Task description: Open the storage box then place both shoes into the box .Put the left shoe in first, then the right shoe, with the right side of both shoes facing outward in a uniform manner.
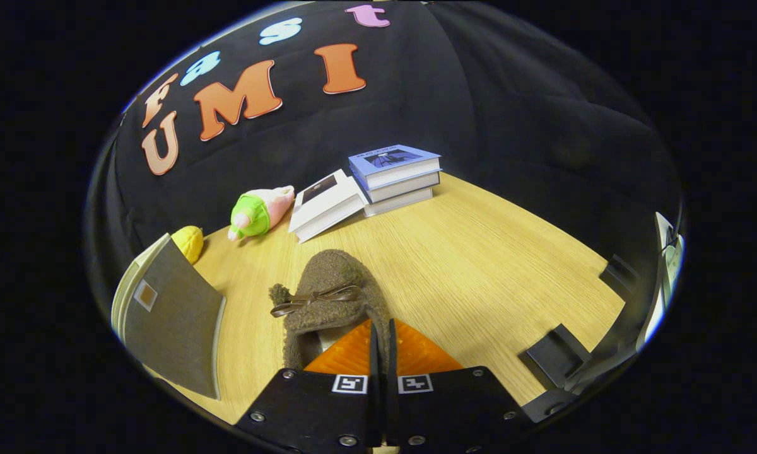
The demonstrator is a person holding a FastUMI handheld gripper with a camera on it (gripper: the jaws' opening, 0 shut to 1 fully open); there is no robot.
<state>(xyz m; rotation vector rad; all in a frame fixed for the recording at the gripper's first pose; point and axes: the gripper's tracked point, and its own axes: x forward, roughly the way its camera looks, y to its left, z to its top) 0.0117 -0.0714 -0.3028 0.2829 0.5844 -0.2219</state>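
A brown fuzzy shoe (328, 296) with a thin brown bow across its top lies right in front of my fingers, its toe pointing away toward the books. My gripper (382, 343) is shut, and a thin strip of the shoe's rim is pinched between the two fingers at its near right side. I cannot tell whether the shoe rests on the wooden table (479, 265) or hangs just above it. To the left of the shoe stands the grey storage box (173, 321), with a flat grey panel bearing a small white label facing me.
Beyond the shoe, a stack of books (396, 176) sits at the table's far edge, with a white book (325, 205) leaning on it. A green and pink plush toy (258, 211) and a yellow object (188, 243) lie behind the box. Black brackets (555, 356) line the table's right edge.
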